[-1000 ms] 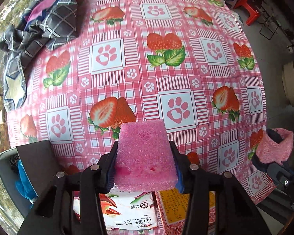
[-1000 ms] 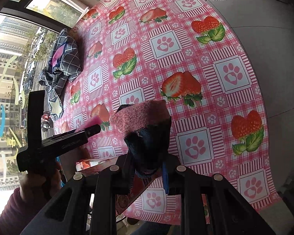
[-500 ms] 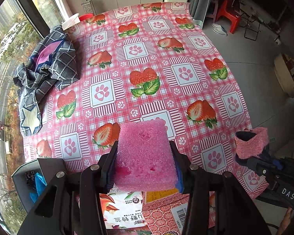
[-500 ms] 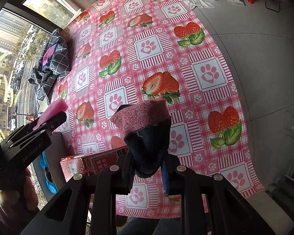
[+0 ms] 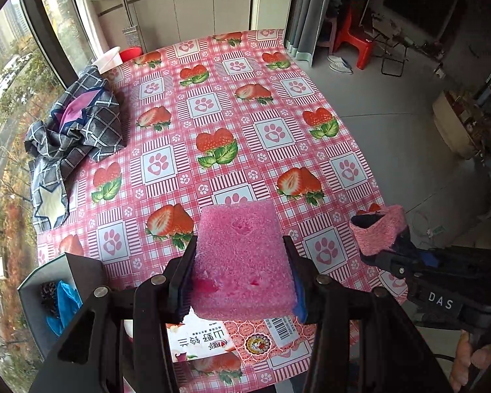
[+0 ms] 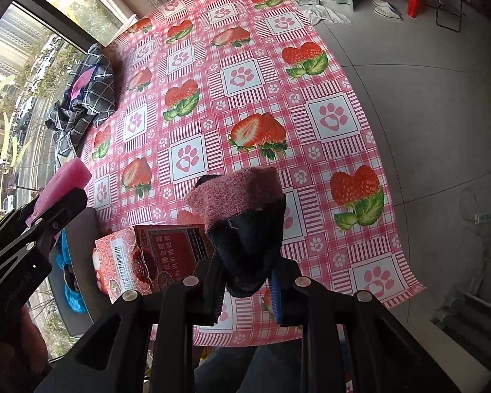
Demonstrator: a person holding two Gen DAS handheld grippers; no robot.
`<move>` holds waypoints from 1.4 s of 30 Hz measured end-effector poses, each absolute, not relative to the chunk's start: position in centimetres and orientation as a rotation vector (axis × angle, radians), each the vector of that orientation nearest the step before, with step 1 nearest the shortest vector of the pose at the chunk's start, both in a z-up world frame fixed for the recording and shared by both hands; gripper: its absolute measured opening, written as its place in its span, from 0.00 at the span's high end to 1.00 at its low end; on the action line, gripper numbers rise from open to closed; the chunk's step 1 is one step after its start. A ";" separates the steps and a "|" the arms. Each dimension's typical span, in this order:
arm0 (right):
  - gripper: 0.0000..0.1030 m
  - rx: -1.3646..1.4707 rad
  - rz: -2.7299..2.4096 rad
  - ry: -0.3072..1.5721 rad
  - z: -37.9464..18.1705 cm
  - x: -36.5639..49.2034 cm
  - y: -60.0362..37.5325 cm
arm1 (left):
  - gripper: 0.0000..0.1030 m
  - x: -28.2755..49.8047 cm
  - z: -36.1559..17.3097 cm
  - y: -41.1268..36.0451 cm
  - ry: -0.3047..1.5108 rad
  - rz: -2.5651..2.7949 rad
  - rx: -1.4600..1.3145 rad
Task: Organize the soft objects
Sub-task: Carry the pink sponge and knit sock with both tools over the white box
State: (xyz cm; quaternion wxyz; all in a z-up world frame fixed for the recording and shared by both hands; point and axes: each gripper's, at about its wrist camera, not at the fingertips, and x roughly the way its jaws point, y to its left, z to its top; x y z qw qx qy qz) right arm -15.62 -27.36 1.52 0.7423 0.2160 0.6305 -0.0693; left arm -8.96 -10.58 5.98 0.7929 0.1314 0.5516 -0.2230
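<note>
A: Nearest first. left gripper (image 5: 242, 281) jaws pinching the pink sponge (image 5: 240, 258) across its width, held in the air above the near table edge. No sag, grip looks solid.

B: Right side?

A: right gripper (image 6: 245, 281) jaws pinching a sock (image 6: 242, 219), dark body with a fuzzy pink cuff. Also in the air, off the near right corner of the table.

B: What changed in the last second?

A: Both grippers pulled up and back. A second ago the left wrist view was filled with tablecloth; now it takes in the whole table, the cabinets and the floor. Grips unchanged on both items.

B: Under them?

A: A printed red carton (image 6: 154, 255) at the near edge, directly below the sponge. Beside it, to the left, an open dark bin (image 5: 62, 281) with something blue inside.

B: Further out?

A: Strawberry and paw tablecloth (image 5: 278, 137), mid area bare. A checked cloth (image 5: 78, 131) is bunched at the far left edge by the window.

B: Read on the task?

A: My guess: both soft items are lifted and in transit, not yet placed. The drop point can't be told from here; the bin is a plausible target. The checked cloth is likely still to be handled.
</note>
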 end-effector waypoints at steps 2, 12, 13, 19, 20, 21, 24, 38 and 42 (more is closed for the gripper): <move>0.77 0.463 -0.140 1.384 1.7 -15.9 -26.5 | 0.51 -9.5 6.2 -9.5 1.188 -0.469 0.267; 0.77 0.398 -0.075 1.385 3.0 -16.5 -21.8 | 0.51 -11.3 6.8 -3.6 1.189 -0.382 0.201; 0.77 0.390 -0.069 1.383 3.2 -16.5 -21.4 | 0.51 -11.4 6.8 -3.0 1.191 -0.374 0.193; 0.77 0.346 -0.036 1.370 4.3 -16.5 -18.8 | 0.51 -12.2 6.6 -0.1 1.200 -0.329 0.163; 0.77 0.339 -0.030 1.367 4.5 -16.5 -18.4 | 0.51 -12.3 6.6 0.4 1.200 -0.320 0.158; 0.77 0.332 -0.025 1.365 4.7 -16.4 -18.0 | 0.51 -12.4 6.6 0.9 1.200 -0.313 0.150; 0.77 0.310 -0.011 1.361 5.0 -16.4 -16.7 | 0.51 -12.5 6.6 2.4 1.202 -0.288 0.129; 0.77 0.190 0.084 1.367 5.8 -15.7 -10.8 | 0.51 -13.8 6.8 7.9 1.195 -0.192 0.047; 0.77 0.158 0.116 1.368 5.8 -15.3 -9.2 | 0.51 -14.0 6.8 9.5 1.196 -0.159 0.022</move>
